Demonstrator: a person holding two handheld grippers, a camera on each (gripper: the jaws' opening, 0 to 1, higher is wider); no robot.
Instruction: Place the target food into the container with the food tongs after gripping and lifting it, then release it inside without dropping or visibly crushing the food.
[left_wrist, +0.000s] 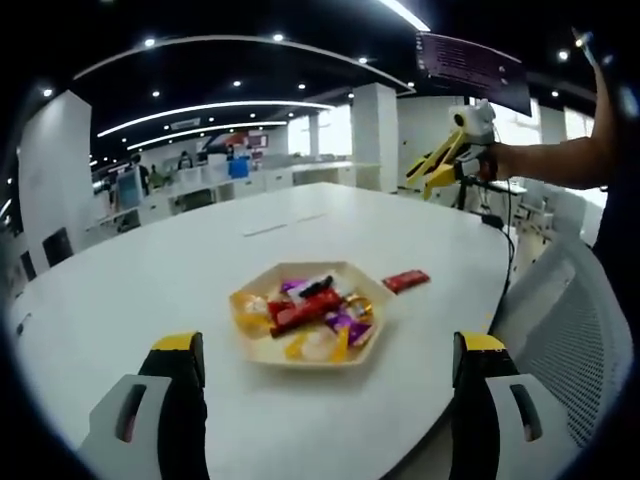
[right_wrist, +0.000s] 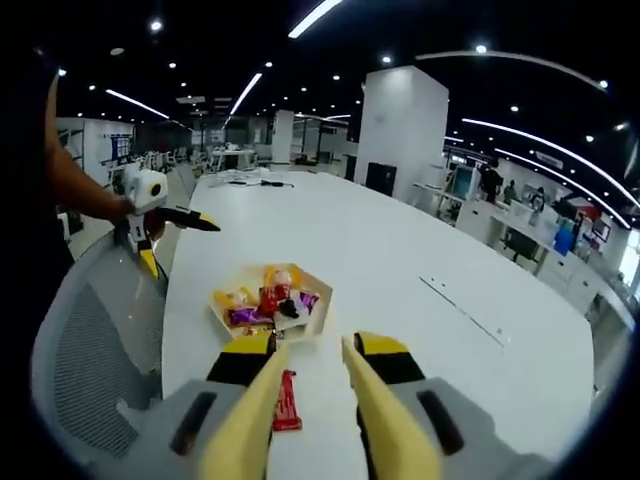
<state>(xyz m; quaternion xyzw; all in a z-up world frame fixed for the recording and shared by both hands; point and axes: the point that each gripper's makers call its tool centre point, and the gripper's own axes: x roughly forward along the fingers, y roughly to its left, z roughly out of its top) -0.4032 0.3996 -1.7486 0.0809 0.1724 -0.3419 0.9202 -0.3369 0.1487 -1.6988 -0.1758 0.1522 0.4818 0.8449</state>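
Both grippers hang in the air over a white table. From the left gripper view, the left gripper has its two black, yellow-tipped jaws spread wide and grasping nothing; between them, a little farther out on the table, sits a pale wooden hexagonal tray heaped with wrapped sweets in red, purple, yellow and white wrappers. Just beyond the tray's far right edge lies a separate red wrapped bar, flat on the table and apart from the tray. At the far right of that view a person's hand holds the right gripper up well above the table, with the yellow food tongs fitted along its jaws.

From the right gripper view, the right gripper carries the yellow food tongs, whose two arms run forward with a clear gap between their tips and nothing held. The red wrapped bar lies on the table below the tongs, showing in the gap beside the left arm, with the tray of sweets just beyond the tips. To the left, a person's arm holds the left gripper beside a grey mesh chair drawn up at the table's near edge. An open-plan office with desks and ceiling lights stretches behind
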